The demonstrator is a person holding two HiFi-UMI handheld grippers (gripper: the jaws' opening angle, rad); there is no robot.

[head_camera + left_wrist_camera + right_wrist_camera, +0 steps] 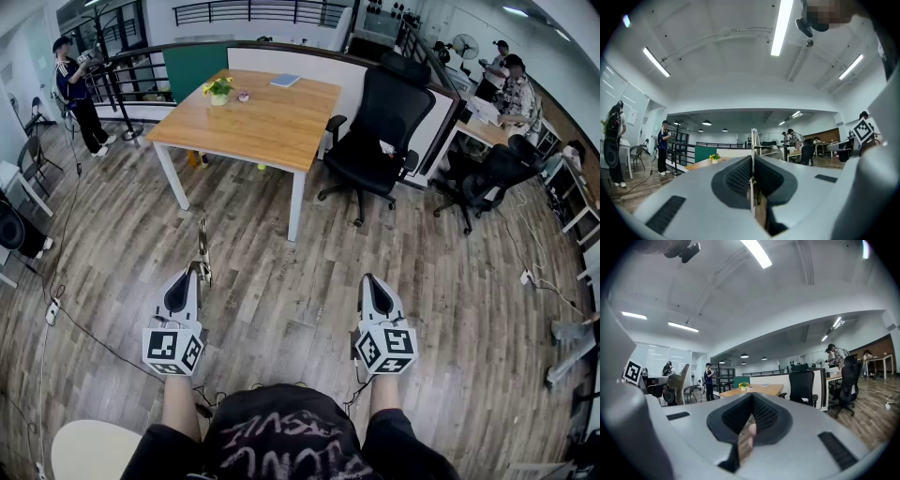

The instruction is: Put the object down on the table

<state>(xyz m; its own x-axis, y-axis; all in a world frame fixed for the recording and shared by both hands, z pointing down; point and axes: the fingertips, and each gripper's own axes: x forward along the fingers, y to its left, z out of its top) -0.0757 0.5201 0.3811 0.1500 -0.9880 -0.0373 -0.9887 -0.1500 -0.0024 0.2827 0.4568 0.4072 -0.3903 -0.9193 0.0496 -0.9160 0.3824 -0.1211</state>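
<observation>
While the left tongs [198, 270] pinch a thin metal strip [202, 242], the right tongs [367, 279] sit closed and empty, both level, well short of the wooden bench [272, 120].

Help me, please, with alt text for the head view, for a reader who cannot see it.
A person holds two grippers over a wood floor: the left gripper is shut on a thin metal object, the right gripper shut and empty. Ahead stand a wooden table and a black office chair.
</observation>
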